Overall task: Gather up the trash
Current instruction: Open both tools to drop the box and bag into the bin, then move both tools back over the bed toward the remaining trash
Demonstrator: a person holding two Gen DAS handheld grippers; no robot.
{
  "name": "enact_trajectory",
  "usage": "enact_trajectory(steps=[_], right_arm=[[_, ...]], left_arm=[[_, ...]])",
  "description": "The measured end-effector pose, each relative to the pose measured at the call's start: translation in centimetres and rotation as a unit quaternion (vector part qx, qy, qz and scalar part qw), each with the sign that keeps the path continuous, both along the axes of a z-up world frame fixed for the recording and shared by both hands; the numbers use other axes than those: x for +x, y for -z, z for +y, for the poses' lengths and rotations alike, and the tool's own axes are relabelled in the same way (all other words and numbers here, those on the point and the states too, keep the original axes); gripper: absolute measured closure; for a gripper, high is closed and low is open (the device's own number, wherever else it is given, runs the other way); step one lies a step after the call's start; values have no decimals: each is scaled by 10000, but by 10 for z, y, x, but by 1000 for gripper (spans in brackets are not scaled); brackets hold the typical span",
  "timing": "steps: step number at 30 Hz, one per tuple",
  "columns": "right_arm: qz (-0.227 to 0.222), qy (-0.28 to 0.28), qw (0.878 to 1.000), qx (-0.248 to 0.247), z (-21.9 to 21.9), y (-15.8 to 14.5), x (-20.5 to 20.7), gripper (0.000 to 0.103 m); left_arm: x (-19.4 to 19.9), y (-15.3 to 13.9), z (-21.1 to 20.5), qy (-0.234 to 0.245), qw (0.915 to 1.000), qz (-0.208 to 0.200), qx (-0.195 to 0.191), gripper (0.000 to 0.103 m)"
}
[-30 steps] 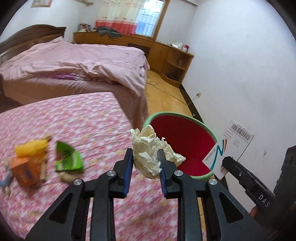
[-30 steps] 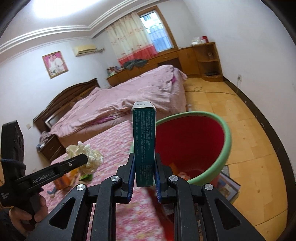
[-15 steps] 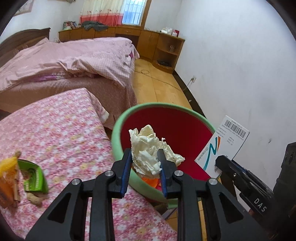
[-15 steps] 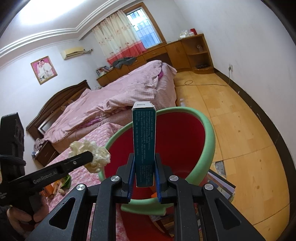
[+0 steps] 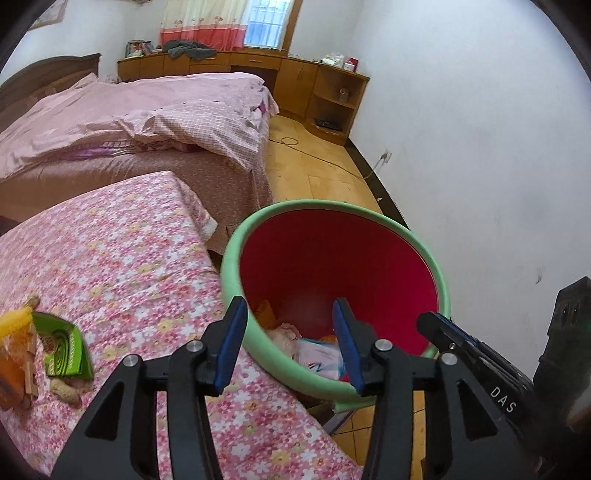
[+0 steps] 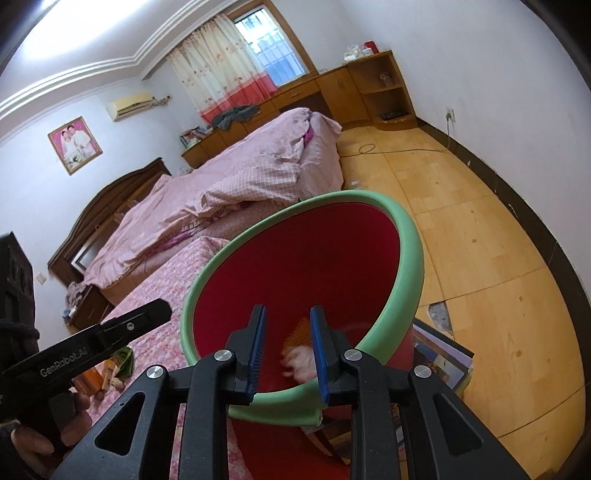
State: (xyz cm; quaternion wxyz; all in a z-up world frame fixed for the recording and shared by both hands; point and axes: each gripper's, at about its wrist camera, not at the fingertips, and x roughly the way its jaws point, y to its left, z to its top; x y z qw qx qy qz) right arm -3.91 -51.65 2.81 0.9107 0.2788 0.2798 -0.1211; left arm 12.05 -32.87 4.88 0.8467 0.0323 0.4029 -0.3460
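Trash lies in the bottom of a red bin [image 5: 332, 258] with a green padded rim: a crumpled tissue [image 5: 282, 334], a white printed card [image 5: 319, 358] and something orange, all seen from the left wrist view. From the right wrist view the tissue [image 6: 299, 356] is a pale blur inside the bin [image 6: 332, 258].

Nearest the camera, the left gripper [image 5: 288, 345] hovers over the bin's near rim with its blue-padded fingers [image 5: 232, 341] released and nothing between them; they have just been opening. The right gripper [image 6: 288, 350] also hangs over the bin, its fingers [image 6: 256, 350] parted a little, having just been opening, and empty. Each gripper shows at the edge of the other's view, and a person's hand [image 6: 44, 439] grips the left one.

Beside the bin, touching its left side, is a surface under a pink flowered cloth [image 5: 110, 266]. More litter sits on it: a green packet [image 5: 64, 349], a peanut shell [image 5: 66, 393] just in front of it, and yellow and orange items at the left edge.

Books or magazines [image 6: 439, 354] lie on the wooden floor [image 6: 480, 240] by the bin's base. Farther off stand a bed with pink bedding [image 5: 147, 114], then wooden cabinets [image 5: 314, 85] and a curtained window [image 5: 225, 22].
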Motion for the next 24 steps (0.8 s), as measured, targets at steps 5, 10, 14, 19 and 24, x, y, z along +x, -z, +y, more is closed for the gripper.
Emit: enact_trajectory(steps=[5,10,14,19,24], right_arm=[[-58,-67,10000,-15,8,-6,-5,78],[-162,-135,9998,1,17,-14,-9,77],[-257,-211,9994,13,27,-23,-13,72],[-296,-381,9988,-47,45,-31,-16,70],[-302,-529,9981,-84,65,-39,-16,69]], left_arm=[[-3,-4,24,-228,9997,31,-99,55],[-9,-10,55,-500,9984,85,-254,55],[-15,-18,80,-708,9970,11,-319,55],[-18,-25,114,-1012,9938,-23,-465,55],[-17,-26,152,-1374,9892,-20,-515,55]])
